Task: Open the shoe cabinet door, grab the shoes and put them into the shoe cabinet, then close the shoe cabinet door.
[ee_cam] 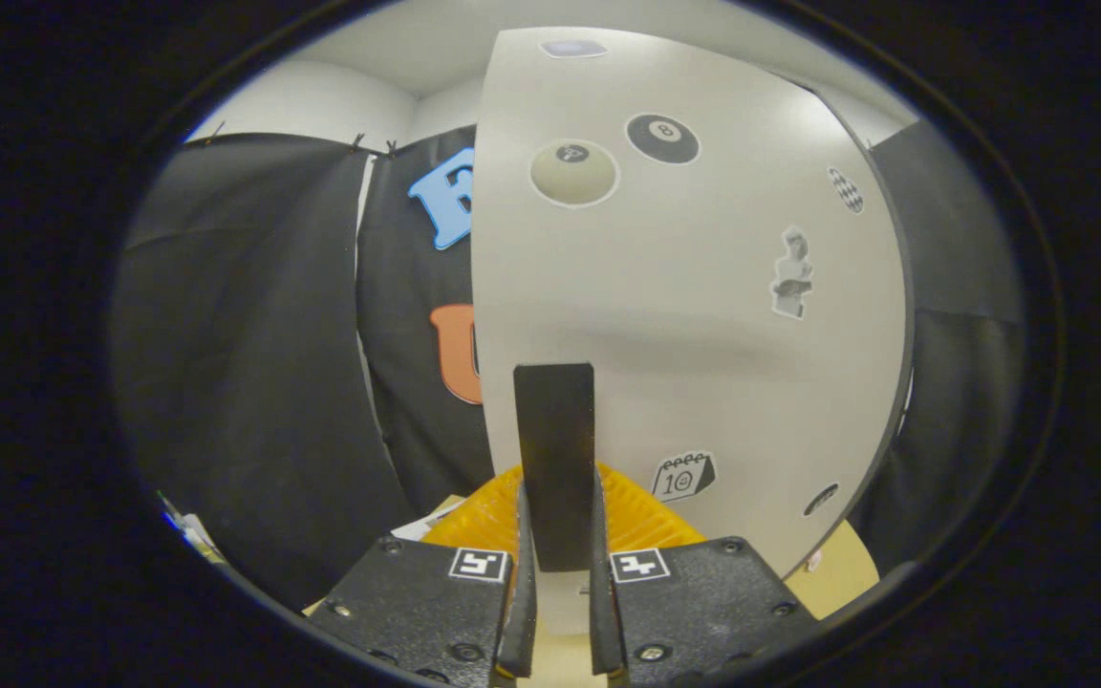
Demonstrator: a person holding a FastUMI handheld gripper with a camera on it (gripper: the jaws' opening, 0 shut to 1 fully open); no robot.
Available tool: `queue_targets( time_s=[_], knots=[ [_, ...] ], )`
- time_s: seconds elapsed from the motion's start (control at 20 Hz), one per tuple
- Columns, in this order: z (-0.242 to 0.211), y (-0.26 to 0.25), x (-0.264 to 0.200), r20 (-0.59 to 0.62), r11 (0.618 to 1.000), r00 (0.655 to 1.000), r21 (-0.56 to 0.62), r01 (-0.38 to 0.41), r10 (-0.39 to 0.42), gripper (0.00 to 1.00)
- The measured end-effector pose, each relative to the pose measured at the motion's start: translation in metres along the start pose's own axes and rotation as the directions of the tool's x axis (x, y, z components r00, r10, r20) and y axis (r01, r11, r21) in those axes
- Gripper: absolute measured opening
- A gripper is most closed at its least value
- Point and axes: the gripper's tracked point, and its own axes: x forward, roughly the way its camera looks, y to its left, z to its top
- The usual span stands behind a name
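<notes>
Between the fingers: a dark upright handle (555, 449) is clamped from both sides by the gripper (555, 592).
Handle: mounted at the near edge of the pale shoe cabinet door (703, 287).
Door: decorated with stickers, among them an eight-ball sticker (662, 139).
Below the door edge: an orange ribbed object (636, 516) is seen.

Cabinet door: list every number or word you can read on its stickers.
"8": on the black billiard-ball sticker high on the cabinet door.
"10": on the calendar sticker low on the door.
Pale ball sticker: mark too blurred to read.
The gripper is shut on the black handle.
</notes>
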Motion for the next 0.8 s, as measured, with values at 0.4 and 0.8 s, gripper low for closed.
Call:
queue_targets(
  time_s=[0.4,0.8],
  knots=[
    [-0.006,-0.019,-0.053,0.005,0.996,0.996,-0.034,-0.087,0.087,0.26],
    [-0.009,-0.057,-0.098,0.008,0.996,0.997,-0.048,-0.078,0.078,0.25]
  ],
)
